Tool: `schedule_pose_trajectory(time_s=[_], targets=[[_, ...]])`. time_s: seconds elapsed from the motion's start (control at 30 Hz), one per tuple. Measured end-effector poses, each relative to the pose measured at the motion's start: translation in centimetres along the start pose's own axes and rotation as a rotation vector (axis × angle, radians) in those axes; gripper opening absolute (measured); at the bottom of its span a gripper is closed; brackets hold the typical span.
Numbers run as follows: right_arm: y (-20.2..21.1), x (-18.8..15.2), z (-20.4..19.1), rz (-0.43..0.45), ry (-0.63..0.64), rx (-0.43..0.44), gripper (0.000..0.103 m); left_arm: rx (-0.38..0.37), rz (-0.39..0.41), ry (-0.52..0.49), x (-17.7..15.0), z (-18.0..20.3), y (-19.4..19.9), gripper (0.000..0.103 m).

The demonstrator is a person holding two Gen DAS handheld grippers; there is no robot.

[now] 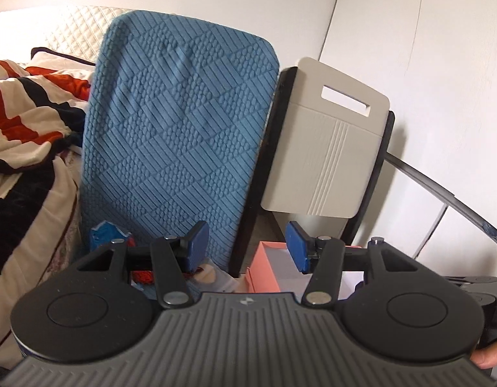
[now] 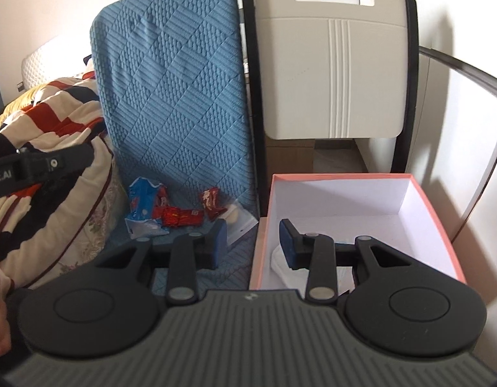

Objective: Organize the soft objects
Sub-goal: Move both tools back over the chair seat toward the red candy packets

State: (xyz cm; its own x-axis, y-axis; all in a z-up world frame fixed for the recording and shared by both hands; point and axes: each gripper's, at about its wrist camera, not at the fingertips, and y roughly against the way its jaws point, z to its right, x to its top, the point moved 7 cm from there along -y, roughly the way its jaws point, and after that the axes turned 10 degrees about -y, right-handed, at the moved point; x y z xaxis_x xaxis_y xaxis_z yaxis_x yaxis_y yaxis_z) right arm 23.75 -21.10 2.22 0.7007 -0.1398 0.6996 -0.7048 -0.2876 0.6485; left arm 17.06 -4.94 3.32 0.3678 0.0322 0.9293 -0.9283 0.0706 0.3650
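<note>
A pink box (image 2: 439, 216) with a white inside stands open on the right; it also shows in the left wrist view (image 1: 264, 271). A white soft packet (image 2: 287, 267) lies in its near left corner. On the blue quilted seat (image 2: 238, 258) left of the box lie a blue-and-white wrapper (image 2: 142, 206), red packets (image 2: 180, 216) (image 2: 211, 204) and a clear bag (image 2: 237, 222). My right gripper (image 2: 253, 243) is open and empty, straddling the box's left wall. My left gripper (image 1: 247, 246) is open and empty, above the packets and the box edge.
A blue quilted chair back (image 2: 177, 87) stands upright behind the packets. A white folding chair (image 2: 332, 64) with black frame stands behind the box. A red, black and cream blanket (image 2: 45, 148) is heaped on the left. A white wall is behind.
</note>
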Motion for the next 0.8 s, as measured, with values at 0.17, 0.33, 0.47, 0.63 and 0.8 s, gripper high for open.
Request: schedule_pose_trajectory(time_s=[0.17,0.33,0.47,0.63,0.8], targets=[[-0.7,-1.3,-1.8,-0.018,-0.004,0.006,0.039,0.020,-0.048,0.024,-1.5,-2.5,-0.5,0.059],[-1.9,-3.0,-3.2,-0.046,0.004,-0.002,0.039,0.027,-0.074,0.037,-3.3,-4.2,-0.8,0.059],[-2.9,-4.4,-4.4,-0.069,0.007,0.001,0.039,0.035,-0.083,0.057,-4.6,-5.4,-0.8,0.059],[-3.5,-5.1,-6.0,-0.074,0.014,0.014,0.039,0.036,-0.091,0.060,-5.9,-6.3,-0.6,0.059],[-4.7,-6.4,-7.1,-0.099,0.012,0.021,0.039,0.035,-0.109,0.028,-7.1,-7.3,-1.1,0.059]])
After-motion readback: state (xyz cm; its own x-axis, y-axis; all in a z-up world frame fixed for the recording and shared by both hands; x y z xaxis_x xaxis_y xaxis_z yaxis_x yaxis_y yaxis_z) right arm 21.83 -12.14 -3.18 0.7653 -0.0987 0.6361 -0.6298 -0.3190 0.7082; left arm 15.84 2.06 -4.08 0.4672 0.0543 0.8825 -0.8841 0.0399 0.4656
